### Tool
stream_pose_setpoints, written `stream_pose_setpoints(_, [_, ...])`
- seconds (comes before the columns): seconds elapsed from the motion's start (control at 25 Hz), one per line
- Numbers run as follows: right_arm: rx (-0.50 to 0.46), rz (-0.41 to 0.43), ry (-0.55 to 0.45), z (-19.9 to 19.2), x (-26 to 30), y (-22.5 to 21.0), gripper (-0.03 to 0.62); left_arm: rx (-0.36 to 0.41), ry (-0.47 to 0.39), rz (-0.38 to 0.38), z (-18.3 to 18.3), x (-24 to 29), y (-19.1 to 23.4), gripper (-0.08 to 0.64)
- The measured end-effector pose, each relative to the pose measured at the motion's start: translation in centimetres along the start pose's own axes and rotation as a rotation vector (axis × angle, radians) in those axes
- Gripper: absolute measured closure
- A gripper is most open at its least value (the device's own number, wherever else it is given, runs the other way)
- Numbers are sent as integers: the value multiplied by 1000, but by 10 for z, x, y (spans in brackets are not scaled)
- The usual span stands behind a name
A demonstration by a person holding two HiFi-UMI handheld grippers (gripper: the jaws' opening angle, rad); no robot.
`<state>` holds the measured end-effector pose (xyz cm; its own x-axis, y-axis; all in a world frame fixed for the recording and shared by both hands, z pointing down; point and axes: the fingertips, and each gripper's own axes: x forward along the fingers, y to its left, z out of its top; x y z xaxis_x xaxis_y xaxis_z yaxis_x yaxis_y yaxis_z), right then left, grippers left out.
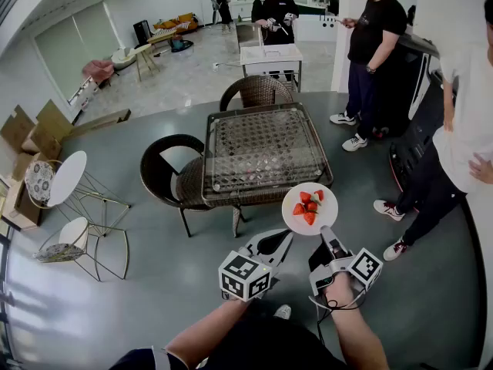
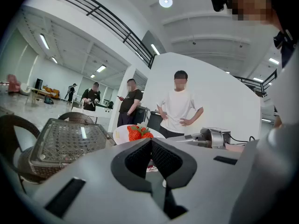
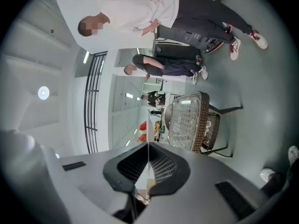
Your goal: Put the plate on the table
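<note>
My right gripper (image 1: 325, 234) clamps the rim of the white plate (image 1: 293, 219) of strawberries (image 1: 308, 205), held at the five o'clock corner of the glass-topped table (image 1: 262, 153). My left gripper (image 1: 286, 237), jaws together and empty, hangs at the plate's eight o'clock.

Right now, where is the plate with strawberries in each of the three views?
Head view: the plate is lower centre-right, held by the right tool.
Left gripper view: the plate is slightly left of centre, just below mid-height.
Right gripper view: the plate is edge-on, a thin line clamped between the jaws.
Shared landmark: the glass-topped wicker table, next to the plate in every view.
</note>
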<state>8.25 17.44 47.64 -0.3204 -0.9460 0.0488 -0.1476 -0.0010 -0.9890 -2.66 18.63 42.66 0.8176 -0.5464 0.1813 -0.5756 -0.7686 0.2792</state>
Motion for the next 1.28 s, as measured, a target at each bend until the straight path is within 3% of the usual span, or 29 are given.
stream_pose_setpoints(0.96, [-5,4,8,4,2,-3,581,7,-9,8,-1,3,0,555])
stream_pose_setpoints(1.28, [-9,7,-2,23,23,0,581,-3,-9,7,8,24,16,555])
